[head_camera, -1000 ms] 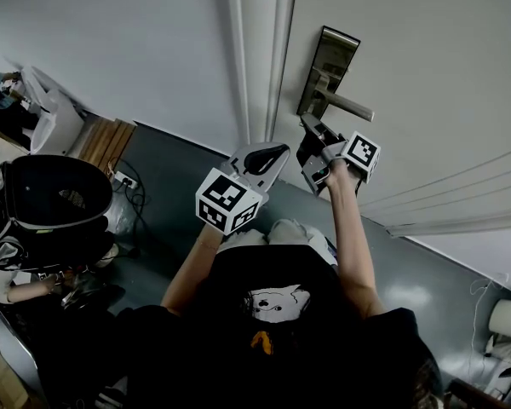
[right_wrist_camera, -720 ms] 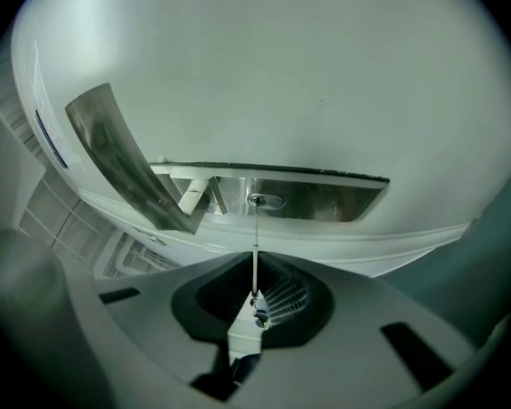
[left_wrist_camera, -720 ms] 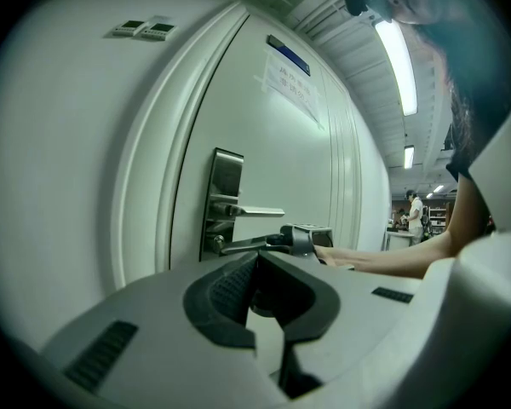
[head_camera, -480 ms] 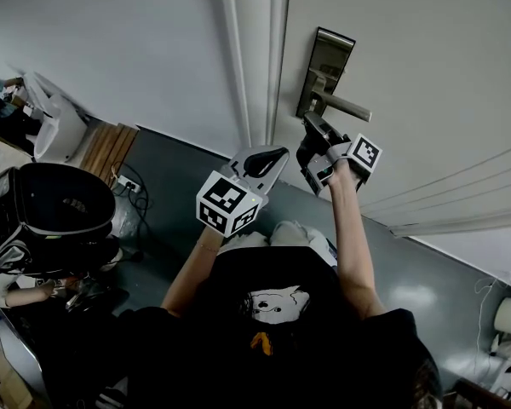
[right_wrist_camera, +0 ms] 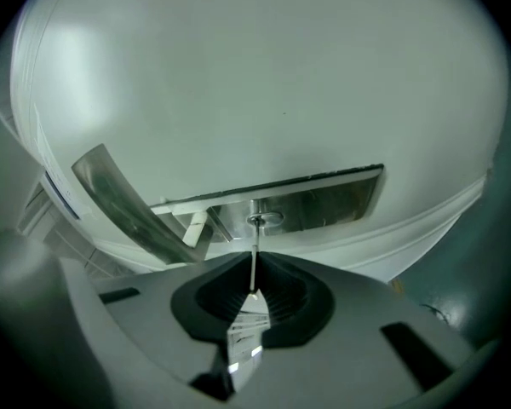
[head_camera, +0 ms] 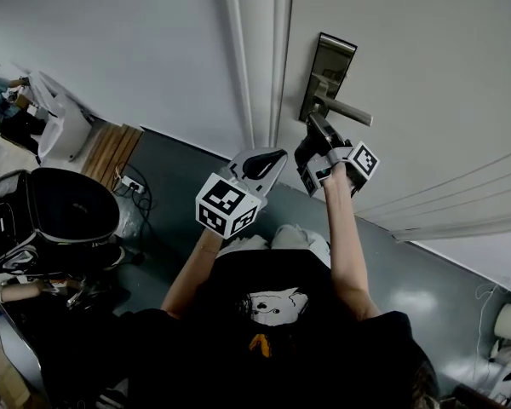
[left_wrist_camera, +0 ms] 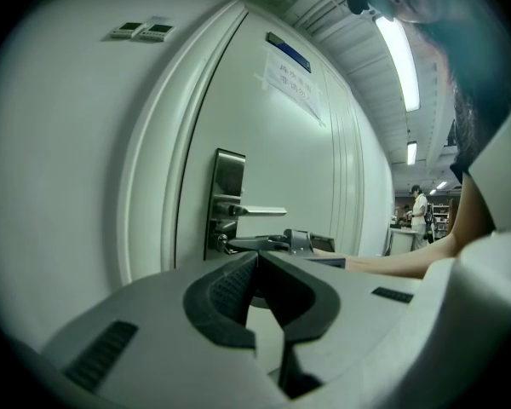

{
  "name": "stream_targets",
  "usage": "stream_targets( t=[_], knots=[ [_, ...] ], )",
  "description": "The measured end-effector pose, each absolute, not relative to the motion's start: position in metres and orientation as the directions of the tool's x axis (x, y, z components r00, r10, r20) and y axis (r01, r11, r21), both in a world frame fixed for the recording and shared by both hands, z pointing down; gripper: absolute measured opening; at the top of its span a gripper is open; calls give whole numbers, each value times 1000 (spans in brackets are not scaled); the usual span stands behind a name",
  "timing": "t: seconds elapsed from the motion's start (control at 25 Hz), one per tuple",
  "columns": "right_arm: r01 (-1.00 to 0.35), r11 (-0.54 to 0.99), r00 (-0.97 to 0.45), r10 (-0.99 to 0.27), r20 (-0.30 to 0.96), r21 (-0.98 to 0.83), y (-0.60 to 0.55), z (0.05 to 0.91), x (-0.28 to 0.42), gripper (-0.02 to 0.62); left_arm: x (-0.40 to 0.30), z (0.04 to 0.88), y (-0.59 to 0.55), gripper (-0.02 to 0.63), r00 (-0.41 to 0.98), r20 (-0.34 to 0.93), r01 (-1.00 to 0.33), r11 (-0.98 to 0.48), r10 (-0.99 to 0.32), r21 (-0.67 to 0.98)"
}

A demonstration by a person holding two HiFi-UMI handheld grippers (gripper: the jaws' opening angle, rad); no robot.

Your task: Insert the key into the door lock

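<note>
**One key (right_wrist_camera: 252, 301) at the keyhole (right_wrist_camera: 262, 220)**

We hold the key clamped in the right gripper (right_wrist_camera: 254, 271). Its jaws are closed on the bow, and the blade points straight at the lock plate (right_wrist_camera: 324, 196). The tip meets the keyhole in the plate's lower part, under the handle (right_wrist_camera: 128, 207). Whether it has entered we cannot tell. The left gripper (left_wrist_camera: 257, 267) hangs low and to the left of the plate, well apart from it, jaws pressed together with nothing between them.

We judge the step in hand to be the insertion itself: the approach looks done, the push not yet finished. Next we need to hold the blade in line with the slot and drive it squarely toward the plate. Any tilt could jam the tip against the plate. The left gripper has no part in this move.
</note>
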State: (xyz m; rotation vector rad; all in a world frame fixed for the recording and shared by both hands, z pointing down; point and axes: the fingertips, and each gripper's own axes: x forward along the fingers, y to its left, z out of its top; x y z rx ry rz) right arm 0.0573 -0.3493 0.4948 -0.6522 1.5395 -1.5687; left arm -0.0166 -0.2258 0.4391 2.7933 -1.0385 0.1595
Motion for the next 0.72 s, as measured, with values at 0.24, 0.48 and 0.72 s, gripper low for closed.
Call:
stream_targets(
  t=[0.24,0.48,0.72],
  knots=[
    [243,95,-481,-852,-205,-965,-359,495,61,25,-24,438,-225,9,740,169,-671,-733,-651,112],
    [229,138,-468,-852,-233,-964,-361,491,64,31,-30,434,-222,9,727,177,-684,-720,-663,116],
    [199,170,-462,-852,-245,-965,-363,491,64,32,-25,443,-226,9,724,193,-687,-715,-662,128]
  ],
)
